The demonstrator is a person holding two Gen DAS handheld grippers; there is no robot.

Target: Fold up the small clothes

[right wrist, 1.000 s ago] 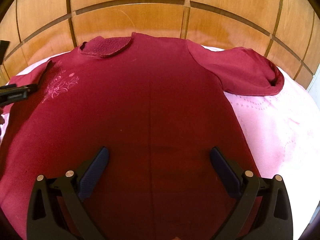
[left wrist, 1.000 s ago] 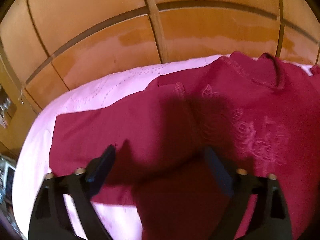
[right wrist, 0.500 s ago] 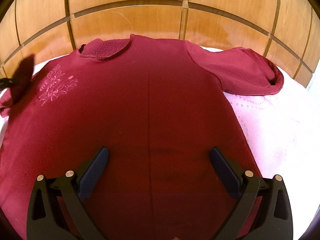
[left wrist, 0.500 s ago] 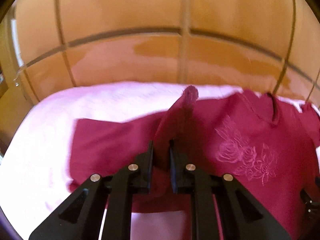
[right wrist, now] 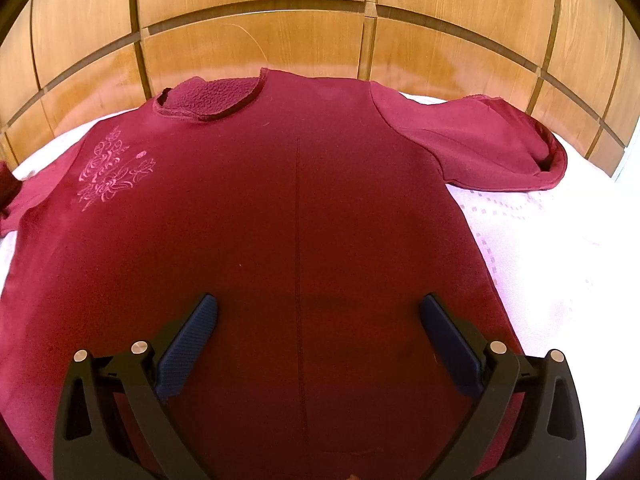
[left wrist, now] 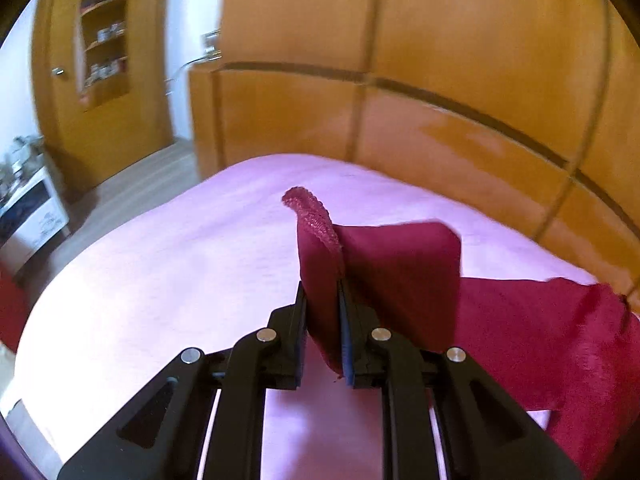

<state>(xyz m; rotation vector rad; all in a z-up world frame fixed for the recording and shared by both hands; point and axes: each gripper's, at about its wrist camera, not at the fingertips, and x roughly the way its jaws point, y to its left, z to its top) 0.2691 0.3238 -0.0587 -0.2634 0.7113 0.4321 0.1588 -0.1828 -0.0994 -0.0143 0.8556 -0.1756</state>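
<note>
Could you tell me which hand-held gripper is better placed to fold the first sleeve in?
Left. The left hand-held gripper is shut on the sleeve; the right hand-held gripper is open above the sweater.

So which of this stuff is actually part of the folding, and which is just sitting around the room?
Part of the job:
- maroon shirt
- its sleeve, pinched in the left gripper
- right gripper, open above the shirt
- pink bedspread, the work surface

Just lying about:
- wooden headboard
- shelves
- white cabinet
</note>
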